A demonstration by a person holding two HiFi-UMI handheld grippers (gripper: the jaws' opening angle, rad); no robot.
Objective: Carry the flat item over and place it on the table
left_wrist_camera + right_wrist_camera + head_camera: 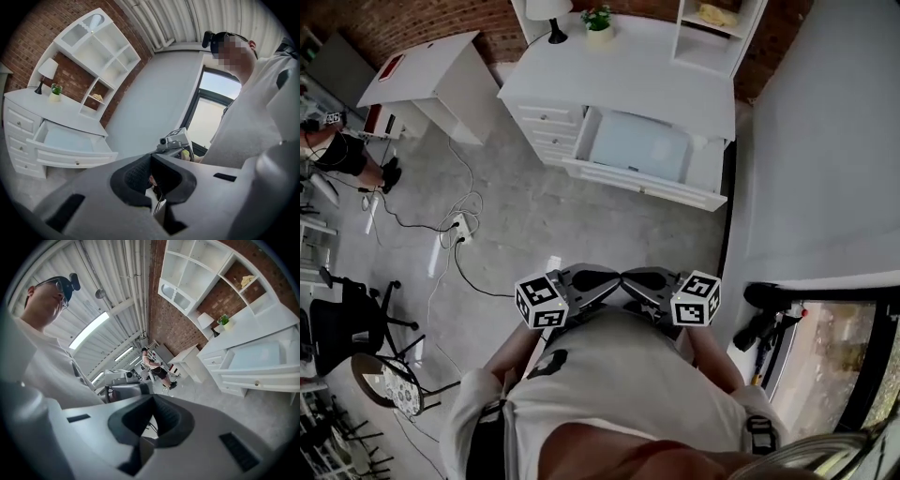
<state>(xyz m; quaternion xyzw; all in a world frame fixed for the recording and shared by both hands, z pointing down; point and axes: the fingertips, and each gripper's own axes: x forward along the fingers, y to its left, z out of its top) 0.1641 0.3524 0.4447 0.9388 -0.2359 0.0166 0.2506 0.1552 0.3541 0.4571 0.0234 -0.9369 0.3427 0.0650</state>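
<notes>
- The left gripper [598,279] and right gripper [643,281] sit close against the person's chest in the head view, tips nearly meeting. Each has its jaws together on nothing.
- Far ahead, the white desk [619,80] has 1 open drawer [703,169], and the pale flat item [637,145] lies inside it. A small white table [427,70] stands at the far left.
- Left gripper view: the jaws are closed and empty. The open drawer lies far left, and the right gripper is just beyond the tips.
- Right gripper view: the jaws are closed and empty. The drawer with the flat item is at the far right.
</notes>
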